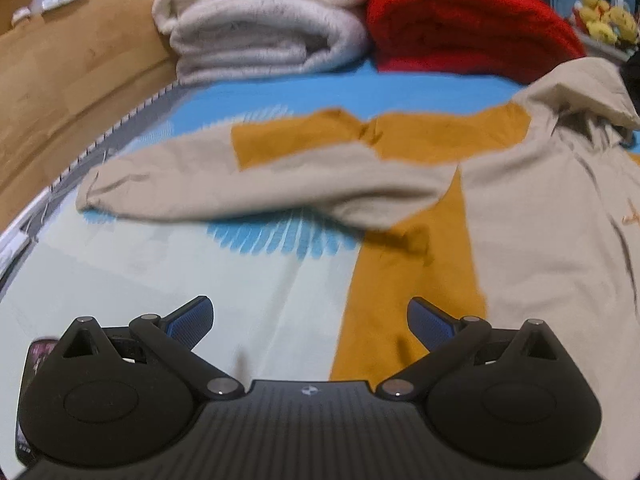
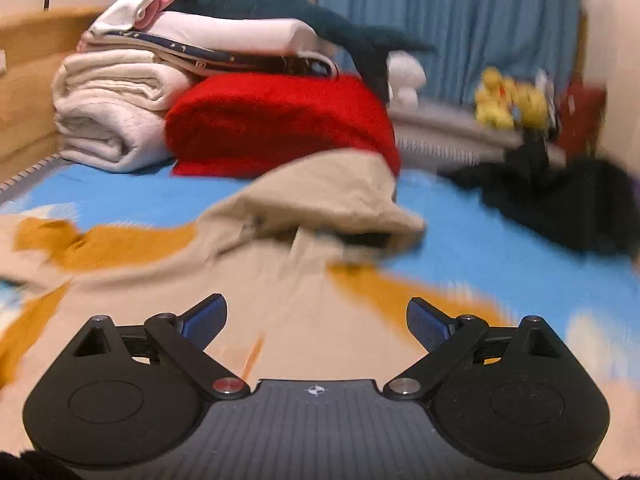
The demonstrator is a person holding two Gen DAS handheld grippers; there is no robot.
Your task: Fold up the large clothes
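While both my left gripper [image 1: 310,322] and right gripper [image 2: 316,320] stand spread wide and grasp nothing, the beige-and-mustard hoodie [image 1: 520,208] lies flat on the blue bedsheet [image 1: 180,272], one sleeve [image 1: 224,180] stretched sideways.

Warm, even indoor light fills both my views, with no glare and only a soft shadow under the beige and mustard hooded sweatshirt [image 1: 520,208] ahead of my left claw [image 1: 310,320]. Motion blur smears the cloth and the pale blue printed bedsheet [image 2: 500,248] beyond my right claw [image 2: 316,322], worst to its right. The fisheye bends the tan wooden bed frame [image 1: 60,92] and darkens every corner.
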